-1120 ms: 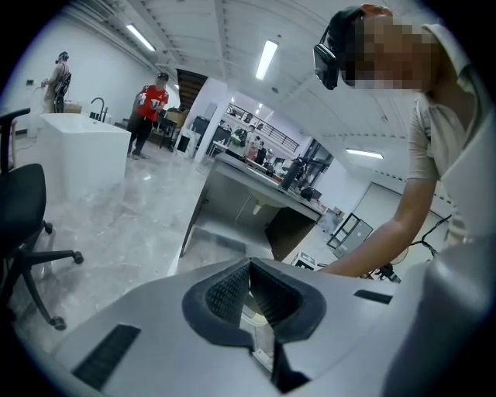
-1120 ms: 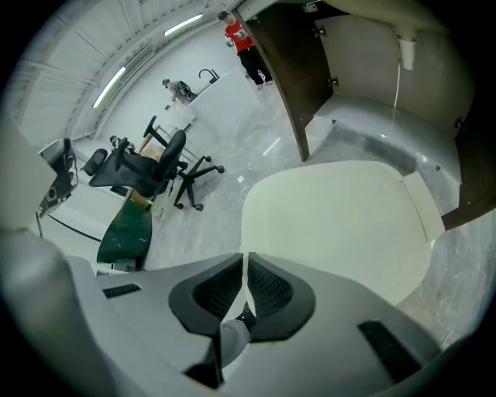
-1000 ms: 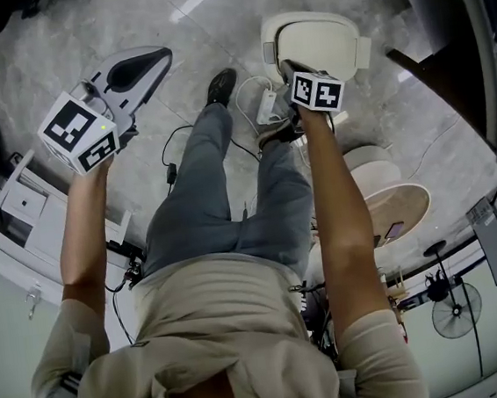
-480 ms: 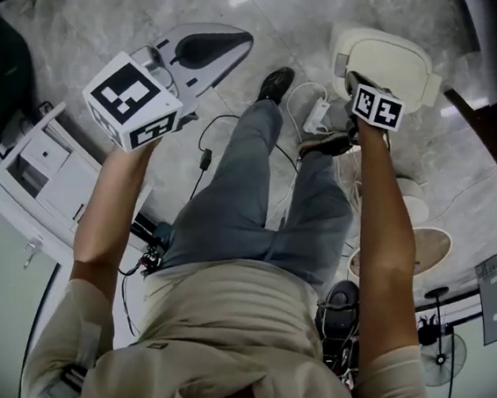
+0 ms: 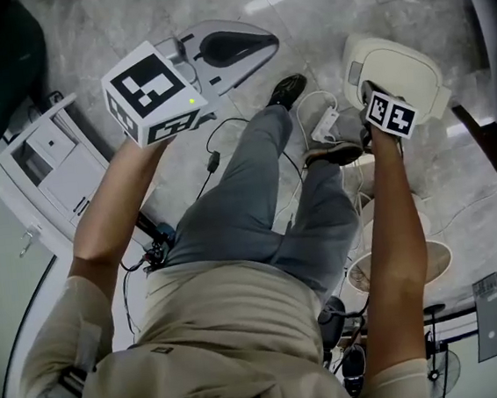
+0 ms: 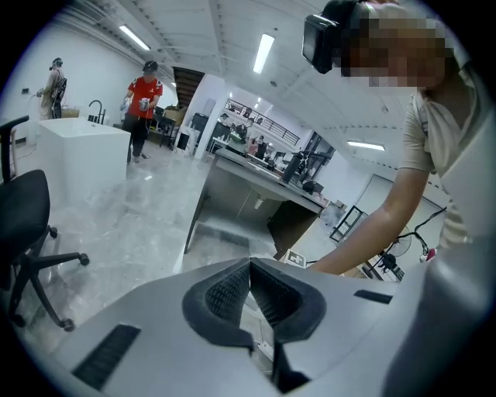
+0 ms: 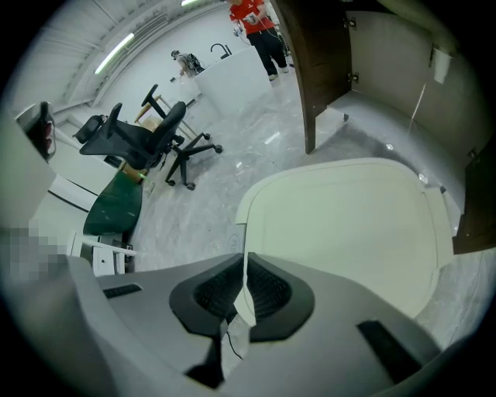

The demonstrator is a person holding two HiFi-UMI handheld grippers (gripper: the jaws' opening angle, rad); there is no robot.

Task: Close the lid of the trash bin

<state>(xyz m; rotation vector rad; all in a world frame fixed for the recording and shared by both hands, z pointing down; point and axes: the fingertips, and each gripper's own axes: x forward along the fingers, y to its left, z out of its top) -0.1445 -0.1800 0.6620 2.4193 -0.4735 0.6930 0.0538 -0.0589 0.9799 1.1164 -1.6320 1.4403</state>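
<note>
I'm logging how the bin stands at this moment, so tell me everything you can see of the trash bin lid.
The trash bin lid is a cream, smooth, plastic-looking panel: a rounded rectangle with a raised border around a flatter middle. The right gripper is shut on its thin near edge, close to a corner. In the head view the lid lies over the grey stone floor, at the end of the person's outstretched right arm. Whether it is fully down cannot be told, as the bin's body beneath is hidden.

beige short-sleeved collared shirt (image 5: 227,328), grey-blue trousers (image 5: 253,198), black shoe (image 5: 288,90).
</note>
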